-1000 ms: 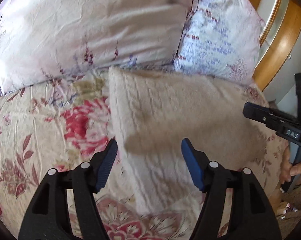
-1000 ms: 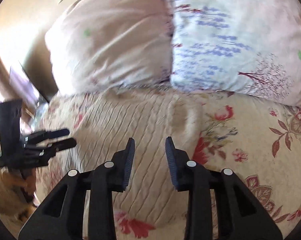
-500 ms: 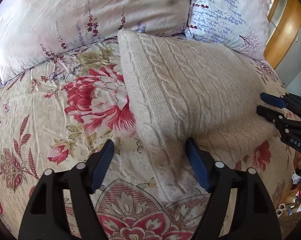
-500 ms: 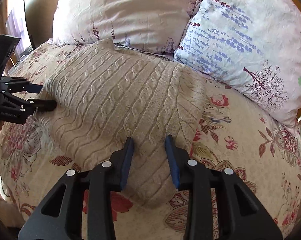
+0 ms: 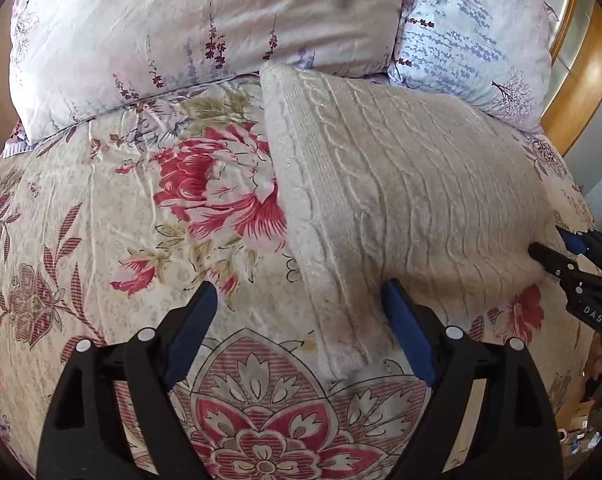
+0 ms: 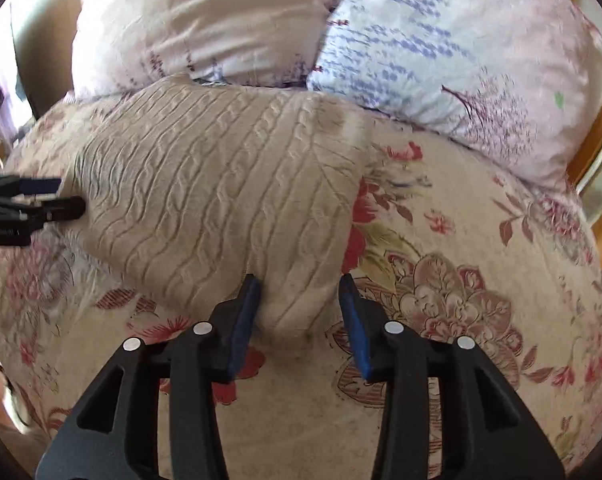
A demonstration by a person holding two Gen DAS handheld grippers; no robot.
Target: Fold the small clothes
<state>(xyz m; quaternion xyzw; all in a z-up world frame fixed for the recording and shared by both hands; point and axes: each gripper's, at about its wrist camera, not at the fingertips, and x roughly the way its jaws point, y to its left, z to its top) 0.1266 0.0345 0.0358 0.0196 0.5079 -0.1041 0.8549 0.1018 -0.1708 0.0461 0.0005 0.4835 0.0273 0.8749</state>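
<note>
1. A floral bedspread (image 5: 101, 240) covers the bed, two pillows (image 5: 205, 28) at its head.
2. The folded cream cable-knit sweater (image 5: 401, 200) lies flat before the pillows.
3. The left gripper (image 5: 301, 332), jaws just opening wide, straddles the sweater's near corner.
4. The right gripper (image 6: 299, 320), jaws just opening, brackets another corner unclamped.

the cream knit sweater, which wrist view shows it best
The right wrist view: the cream knit sweater lies nearly whole in frame on the floral bedspread, cable pattern clear, with the right gripper open around its near corner. The left wrist view shows it off to one side, its far corner meeting the frame's edge.
</note>
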